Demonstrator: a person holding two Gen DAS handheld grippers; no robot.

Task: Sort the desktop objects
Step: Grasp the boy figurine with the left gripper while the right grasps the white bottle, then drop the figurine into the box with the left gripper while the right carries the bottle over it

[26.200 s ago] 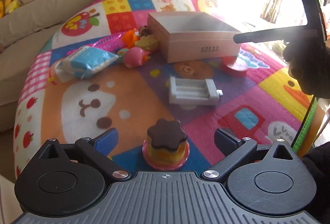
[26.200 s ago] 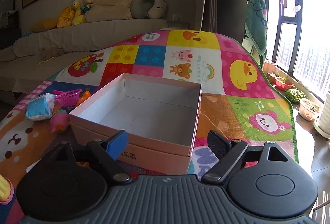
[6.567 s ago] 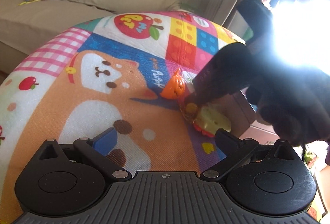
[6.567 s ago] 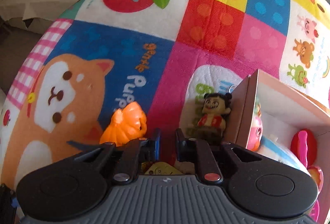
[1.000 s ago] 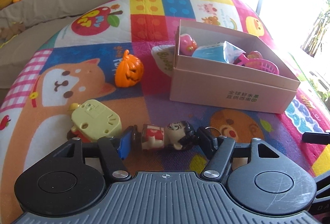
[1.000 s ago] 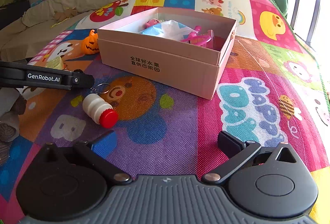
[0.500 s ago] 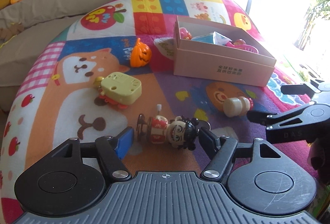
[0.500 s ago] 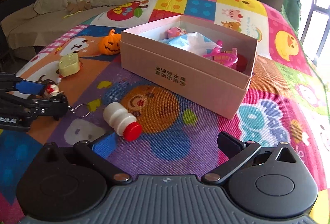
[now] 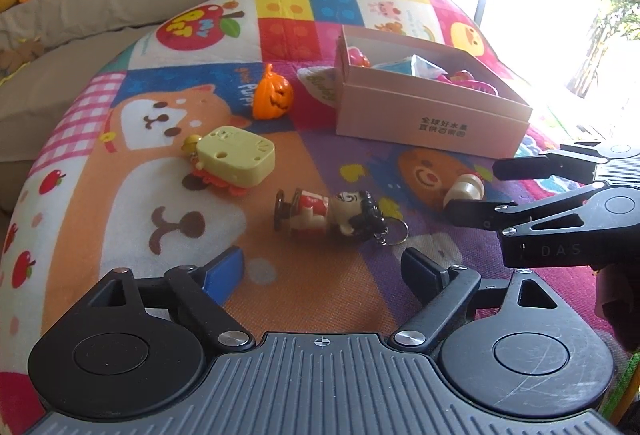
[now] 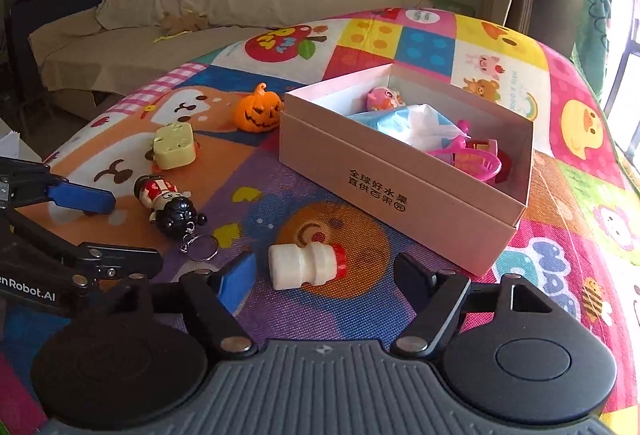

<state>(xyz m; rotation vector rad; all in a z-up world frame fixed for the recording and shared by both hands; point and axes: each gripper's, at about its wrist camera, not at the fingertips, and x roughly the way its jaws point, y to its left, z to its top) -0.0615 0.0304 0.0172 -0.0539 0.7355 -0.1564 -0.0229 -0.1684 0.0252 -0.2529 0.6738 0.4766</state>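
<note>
A doll keychain (image 9: 330, 213) lies on the mat just ahead of my open, empty left gripper (image 9: 322, 271); it also shows in the right wrist view (image 10: 168, 205). A small white bottle with a red cap (image 10: 306, 265) lies between the fingers of my open right gripper (image 10: 326, 277); it also shows in the left wrist view (image 9: 464, 191). A pink box (image 10: 404, 195) holds several toys. An orange pumpkin (image 9: 274, 95) and a yellow block toy (image 9: 236, 157) lie left of the box.
The colourful play mat (image 9: 180, 235) covers a rounded surface. A beige sofa (image 10: 200, 31) with plush toys stands behind. Bright windows are on the right.
My left gripper has opened and let go of the doll keychain, which now lies on the mat. My right gripper has moved up to the white bottle, fingers on either side.
</note>
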